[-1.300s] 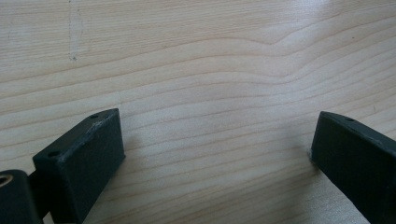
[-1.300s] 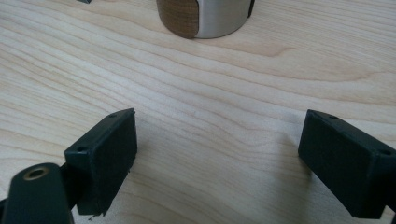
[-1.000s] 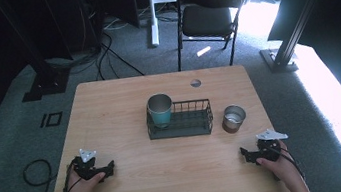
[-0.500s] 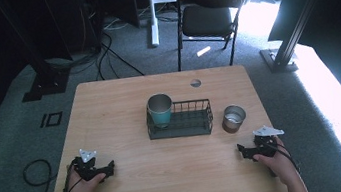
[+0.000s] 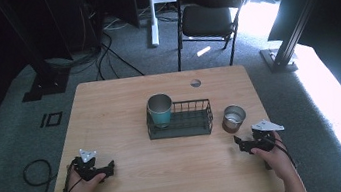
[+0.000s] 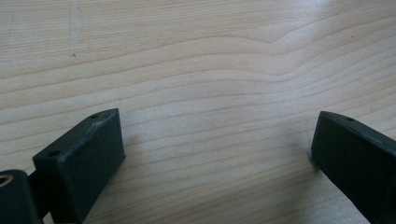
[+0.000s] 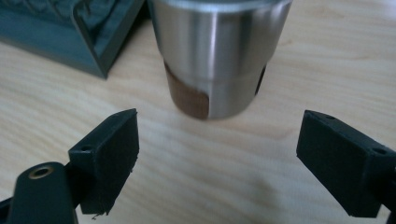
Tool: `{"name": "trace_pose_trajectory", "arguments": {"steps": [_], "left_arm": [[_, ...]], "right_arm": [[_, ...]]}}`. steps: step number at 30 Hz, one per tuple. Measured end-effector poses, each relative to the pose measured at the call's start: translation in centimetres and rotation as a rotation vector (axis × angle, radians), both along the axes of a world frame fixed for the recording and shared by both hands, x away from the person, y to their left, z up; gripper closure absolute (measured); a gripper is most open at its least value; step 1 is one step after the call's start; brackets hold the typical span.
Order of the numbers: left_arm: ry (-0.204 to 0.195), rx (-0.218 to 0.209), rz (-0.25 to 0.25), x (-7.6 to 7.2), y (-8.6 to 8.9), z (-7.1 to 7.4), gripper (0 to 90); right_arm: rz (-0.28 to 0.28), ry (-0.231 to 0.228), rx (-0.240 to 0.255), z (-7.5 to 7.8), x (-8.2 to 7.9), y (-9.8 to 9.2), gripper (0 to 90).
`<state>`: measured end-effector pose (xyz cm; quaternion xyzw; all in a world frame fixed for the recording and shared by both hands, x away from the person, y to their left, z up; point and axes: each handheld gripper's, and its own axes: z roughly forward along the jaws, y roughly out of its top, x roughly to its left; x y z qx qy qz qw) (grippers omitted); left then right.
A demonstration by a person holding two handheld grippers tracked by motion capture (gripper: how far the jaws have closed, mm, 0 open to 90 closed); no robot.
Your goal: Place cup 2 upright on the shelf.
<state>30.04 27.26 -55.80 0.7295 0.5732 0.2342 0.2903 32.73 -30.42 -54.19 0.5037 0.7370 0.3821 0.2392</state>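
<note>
A steel cup [image 5: 234, 118] with a brown base stands on the wooden table [image 5: 179, 175], just right of a black wire basket [image 5: 190, 123]. A teal metal cup [image 5: 160, 110] stands upright in the basket's left end. My right gripper [image 5: 238, 142] is open near the table's right front, its jaws pointing at the steel cup. In the right gripper view the steel cup [image 7: 219, 46] stands just beyond the spread jaws of the gripper [image 7: 219, 123], apart from them. My left gripper [image 5: 110, 166] rests at the left front. It is open [image 6: 217, 126] over bare wood.
A corner of the basket [image 7: 70, 32] lies to the steel cup's left in the right gripper view. A round cable hole [image 5: 195, 83] sits near the table's far edge. Behind the table stands a black chair [image 5: 210, 14], with cables on the grey carpet.
My right gripper has edged forward and slightly left toward the steel cup. The left gripper has hardly moved.
</note>
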Motion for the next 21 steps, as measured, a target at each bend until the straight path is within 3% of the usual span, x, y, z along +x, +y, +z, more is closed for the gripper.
{"name": "trace_pose_trajectory", "arguments": {"steps": [21], "left_arm": [[0.000,0.000,0.000,0.0,0.0,0.0,3.5]], "right_arm": [[-0.045,-0.077,0.046,1.1,2.3,0.8,12.3]]}}
